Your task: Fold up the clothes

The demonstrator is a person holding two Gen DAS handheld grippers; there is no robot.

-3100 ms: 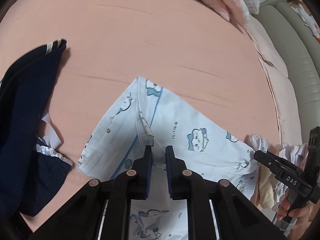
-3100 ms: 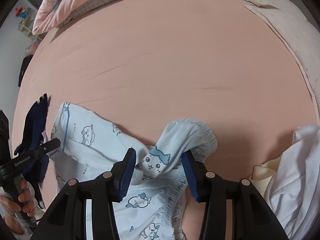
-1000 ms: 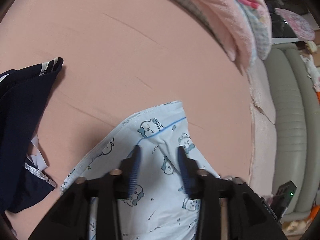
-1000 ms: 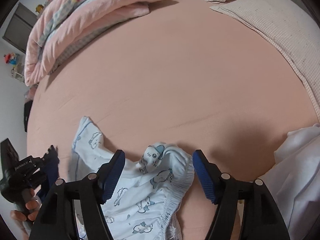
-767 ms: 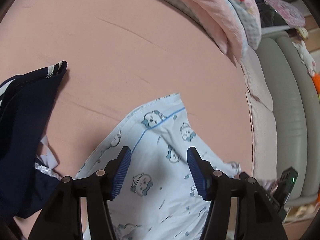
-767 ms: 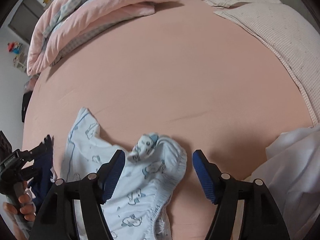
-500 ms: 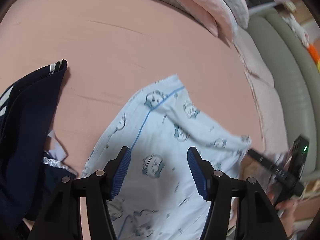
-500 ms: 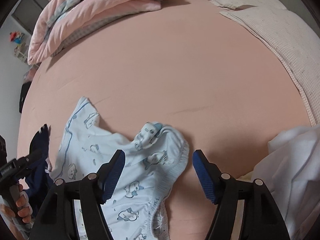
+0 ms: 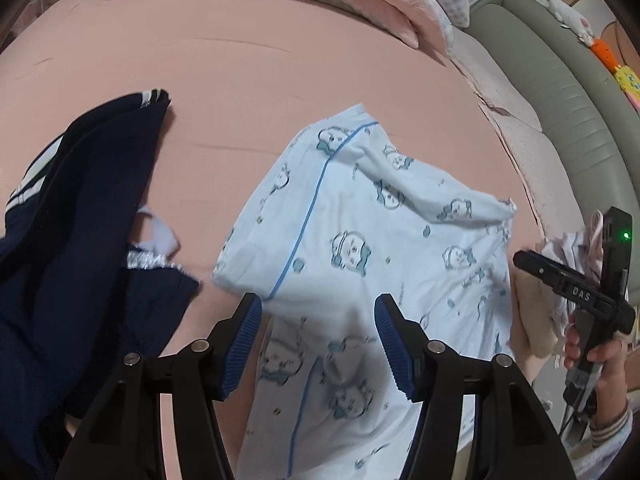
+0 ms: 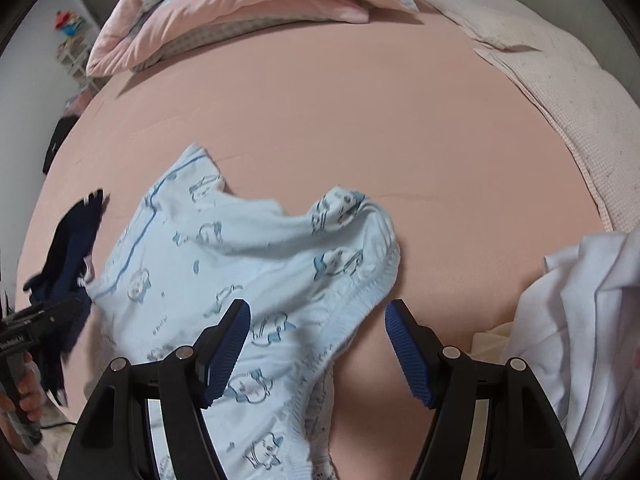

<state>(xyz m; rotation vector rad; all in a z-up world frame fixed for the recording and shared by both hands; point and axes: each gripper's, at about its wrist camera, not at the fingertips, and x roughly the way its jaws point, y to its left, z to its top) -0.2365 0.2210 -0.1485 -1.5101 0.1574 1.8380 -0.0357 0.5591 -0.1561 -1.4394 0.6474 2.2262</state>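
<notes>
Here, the light blue printed pyjama garment (image 9: 360,240) lies loosely spread on the pink bed (image 9: 240,60), its elastic waistband edge bunched toward the right gripper (image 10: 318,344). The left gripper (image 9: 318,336) hangs above the cloth with its fingers (image 9: 242,336) spread and nothing pinched. The right gripper's fingers (image 10: 408,352) also stand wide apart, above the waistband edge and bare sheet, gripping nothing. A navy garment (image 9: 72,220) lies just beside the blue one, white clothes (image 10: 580,320) are heaped at the right, and pink bedding (image 10: 240,0) sits at the far side.
</notes>
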